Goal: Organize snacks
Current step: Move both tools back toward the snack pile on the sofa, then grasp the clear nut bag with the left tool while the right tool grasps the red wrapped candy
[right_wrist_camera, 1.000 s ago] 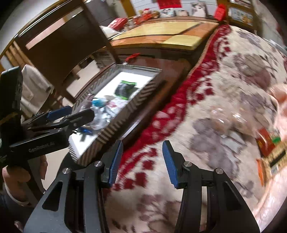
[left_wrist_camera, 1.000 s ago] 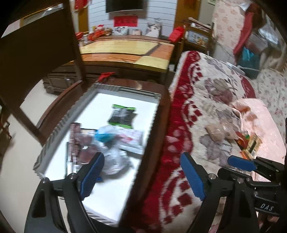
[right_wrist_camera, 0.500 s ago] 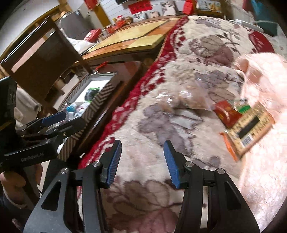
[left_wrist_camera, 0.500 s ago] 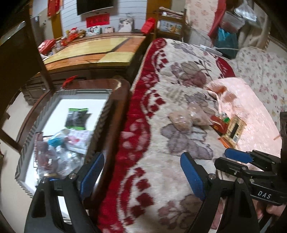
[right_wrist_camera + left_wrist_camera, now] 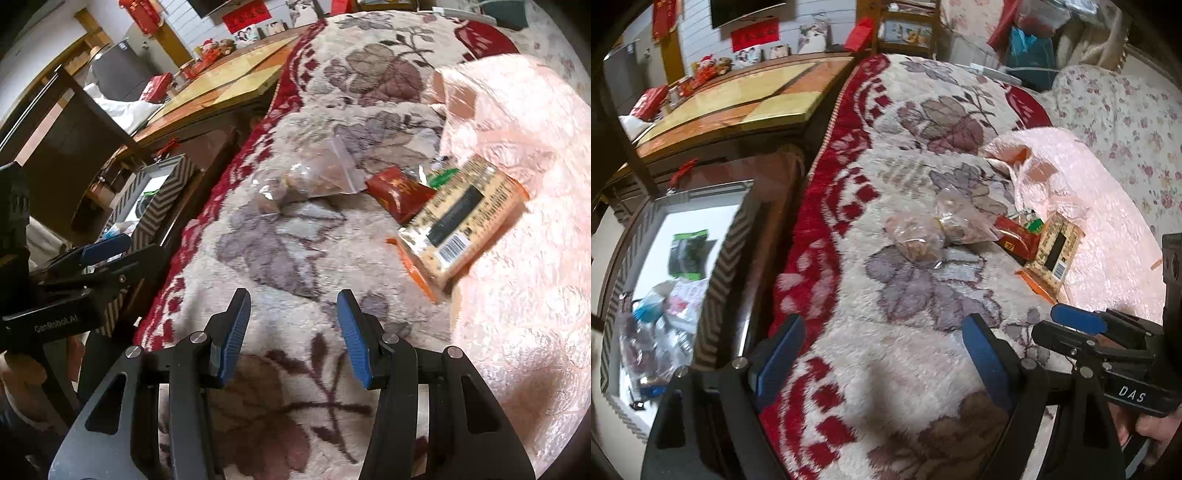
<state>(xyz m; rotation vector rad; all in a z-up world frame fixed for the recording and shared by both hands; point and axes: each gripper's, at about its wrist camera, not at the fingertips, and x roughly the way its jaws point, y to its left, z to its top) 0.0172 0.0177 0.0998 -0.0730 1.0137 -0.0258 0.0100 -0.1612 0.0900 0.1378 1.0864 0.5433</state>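
Snacks on the bed: a clear bag of brown pieces [image 5: 306,177], a red packet [image 5: 400,192] and a tan cracker pack with a barcode [image 5: 461,229] are seen clustered at the upper centre and right of the right wrist frame, on the floral blanket [image 5: 280,240] beside a pink quilt [image 5: 528,258].
Snacks in the box: a green-and-black packet [image 5: 687,253] and crumpled clear bags [image 5: 653,332] are seen inside the chevron-sided box [image 5: 716,266], at the left of the left wrist frame.
Right gripper [image 5: 293,332]: jaws are held apart, nothing between them — the tan pack lies above and to the right, not touched.
Left gripper [image 5: 882,362]: jaws are spread wide and empty — the clear bag is well above them, the box to their left.
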